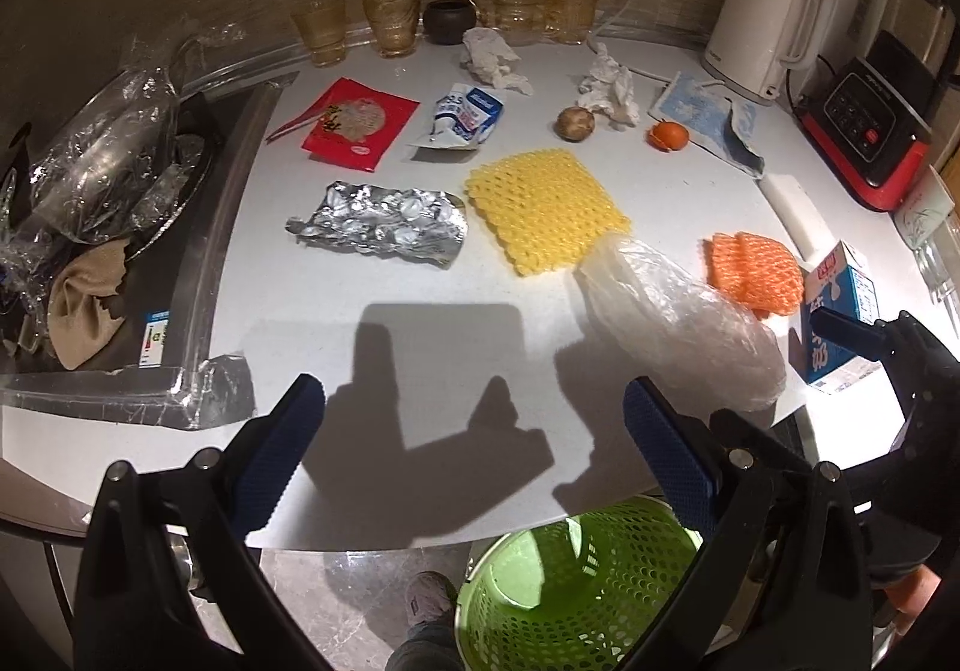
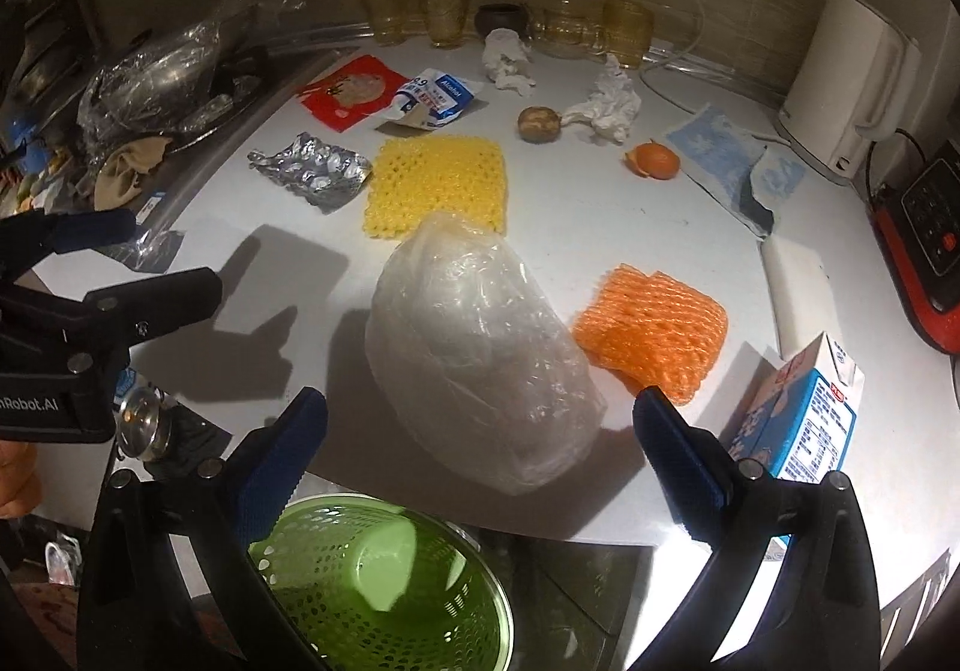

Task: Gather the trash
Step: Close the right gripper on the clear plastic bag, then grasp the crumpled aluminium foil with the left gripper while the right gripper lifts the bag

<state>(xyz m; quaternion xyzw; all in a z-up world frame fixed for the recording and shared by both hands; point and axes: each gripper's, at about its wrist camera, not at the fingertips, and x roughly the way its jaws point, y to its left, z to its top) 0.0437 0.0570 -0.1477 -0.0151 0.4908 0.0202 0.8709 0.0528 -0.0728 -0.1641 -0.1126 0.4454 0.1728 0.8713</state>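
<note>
Trash lies on a white counter [image 1: 420,323]: a clear plastic bag [image 2: 480,347] [image 1: 678,311], yellow foam net [image 1: 546,206] [image 2: 438,185], orange foam net [image 1: 756,272] [image 2: 651,332], crumpled foil [image 1: 378,224] [image 2: 312,167], red packet [image 1: 360,122], white-blue wipes pack [image 1: 465,122], tissues [image 1: 495,56], orange peel [image 1: 669,134] and a blue milk carton [image 2: 798,413]. A green perforated bin [image 1: 576,593] [image 2: 384,581] stands on the floor below the counter edge. My left gripper [image 1: 474,413] is open and empty above the front edge. My right gripper [image 2: 480,425] is open, just before the plastic bag.
A sink [image 1: 114,227] with plastic-wrapped pans and a cloth is at the left. Amber glasses [image 1: 390,20] and a dark pot line the back wall. A white kettle [image 1: 762,23], a red-black appliance [image 1: 870,131] and a blue patterned cloth [image 1: 708,116] are at the right.
</note>
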